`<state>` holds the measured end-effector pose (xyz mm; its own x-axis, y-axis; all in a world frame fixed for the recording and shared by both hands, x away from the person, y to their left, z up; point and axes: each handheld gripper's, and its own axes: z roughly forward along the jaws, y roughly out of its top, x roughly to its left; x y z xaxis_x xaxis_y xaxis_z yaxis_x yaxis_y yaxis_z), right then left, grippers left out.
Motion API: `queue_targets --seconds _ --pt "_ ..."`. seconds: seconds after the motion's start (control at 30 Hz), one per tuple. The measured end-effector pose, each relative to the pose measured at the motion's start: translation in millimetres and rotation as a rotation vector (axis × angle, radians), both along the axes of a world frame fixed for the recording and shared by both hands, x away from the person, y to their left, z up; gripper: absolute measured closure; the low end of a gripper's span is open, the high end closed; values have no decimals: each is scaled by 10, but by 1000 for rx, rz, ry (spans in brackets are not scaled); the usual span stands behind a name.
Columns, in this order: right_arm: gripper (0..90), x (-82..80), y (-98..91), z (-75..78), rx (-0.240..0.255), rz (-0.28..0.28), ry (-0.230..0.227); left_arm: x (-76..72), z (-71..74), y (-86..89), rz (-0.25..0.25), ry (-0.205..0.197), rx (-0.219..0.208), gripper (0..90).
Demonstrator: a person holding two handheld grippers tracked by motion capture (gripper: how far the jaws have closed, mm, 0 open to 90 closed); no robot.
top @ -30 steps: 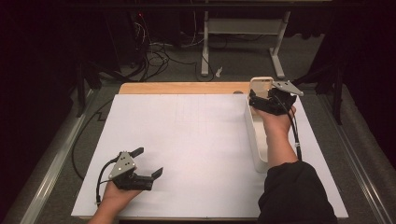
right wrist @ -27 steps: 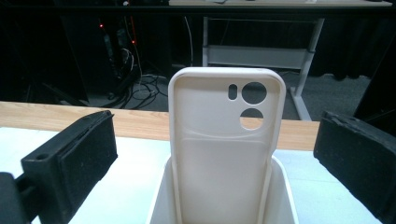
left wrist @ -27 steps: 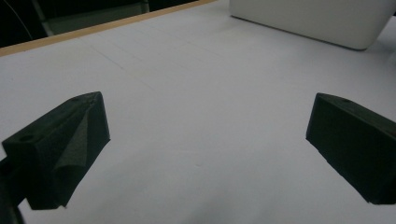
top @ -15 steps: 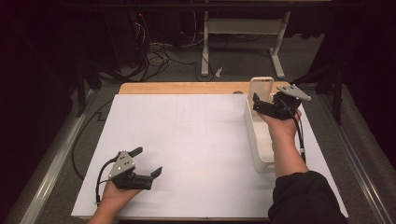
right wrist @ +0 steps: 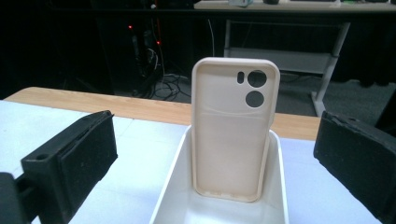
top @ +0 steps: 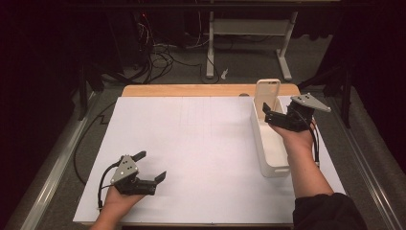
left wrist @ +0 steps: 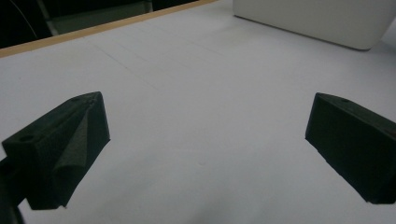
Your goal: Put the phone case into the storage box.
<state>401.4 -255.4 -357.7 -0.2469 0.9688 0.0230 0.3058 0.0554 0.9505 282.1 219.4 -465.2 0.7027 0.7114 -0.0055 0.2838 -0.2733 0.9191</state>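
The right gripper (top: pixel 271 115) has advanced over the long white plastic tray (top: pixel 268 165), jaws spread empty; the cream rubbery phone case (right wrist: pixel 233 135) now stands upright between and beyond them, ready for grasping. The left gripper (top: pixel 152 166) rests open.

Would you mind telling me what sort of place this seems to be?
Probably a lab or workshop bench: a table under a white sheet, cables tangled on the floor behind, and metal desk legs.
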Motion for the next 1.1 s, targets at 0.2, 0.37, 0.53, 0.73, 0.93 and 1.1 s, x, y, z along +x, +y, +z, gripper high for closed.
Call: queue_targets --seconds 0.2,0.37,0.53,0.73,0.93,1.1 --pt "0 -191 -64 36 2 37 -25 -15 29 19 3 -5 -15 9" --pt "0 -389 -127 49 6 67 -39 -17 35 47 13 -6 -25 9" --pt "0 -589 -188 50 8 103 -53 -17 38 62 14 -7 -35 9" --pt "0 -792 -267 -2 4 130 -71 -20 38 65 13 -7 -41 9" --pt "0 -986 -342 -145 6 157 -82 -23 39 66 14 -9 -40 10" --pt "0 -1139 -352 -299 6 182 -82 -26 42 66 14 -10 -41 10"
